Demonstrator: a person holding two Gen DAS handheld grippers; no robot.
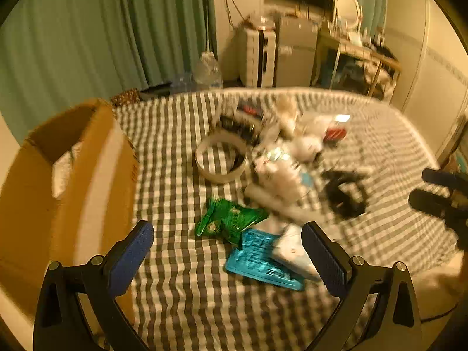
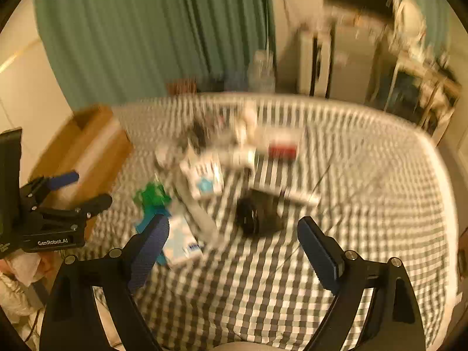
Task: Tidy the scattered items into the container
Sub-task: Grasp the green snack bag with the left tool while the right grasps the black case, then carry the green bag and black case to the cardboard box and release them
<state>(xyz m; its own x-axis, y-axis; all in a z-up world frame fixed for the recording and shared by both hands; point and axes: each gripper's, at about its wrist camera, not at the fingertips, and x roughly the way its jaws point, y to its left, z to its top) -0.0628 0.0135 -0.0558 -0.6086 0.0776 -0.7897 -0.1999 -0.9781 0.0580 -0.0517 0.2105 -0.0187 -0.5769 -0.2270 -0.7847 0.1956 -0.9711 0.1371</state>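
Observation:
A brown cardboard box (image 1: 70, 181) stands open at the left of the checked bed (image 1: 181, 278); it also shows in the right wrist view (image 2: 87, 149). Scattered items lie mid-bed: a green packet (image 1: 228, 219), a blue packet (image 1: 260, 260), a white packet (image 1: 292, 251), a tape ring (image 1: 220, 158), a black item (image 1: 345, 196), white wrappers (image 1: 280, 169). My left gripper (image 1: 228, 251) is open and empty, above the green and blue packets. My right gripper (image 2: 234, 242) is open and empty, near the black item (image 2: 257, 213).
Green curtains (image 1: 102, 29) hang behind the bed. A water bottle (image 1: 207, 70), white cabinets (image 1: 263, 55) and a cluttered shelf (image 1: 356, 67) stand beyond the far edge. A red and white box (image 2: 282, 146) lies at the far side of the pile.

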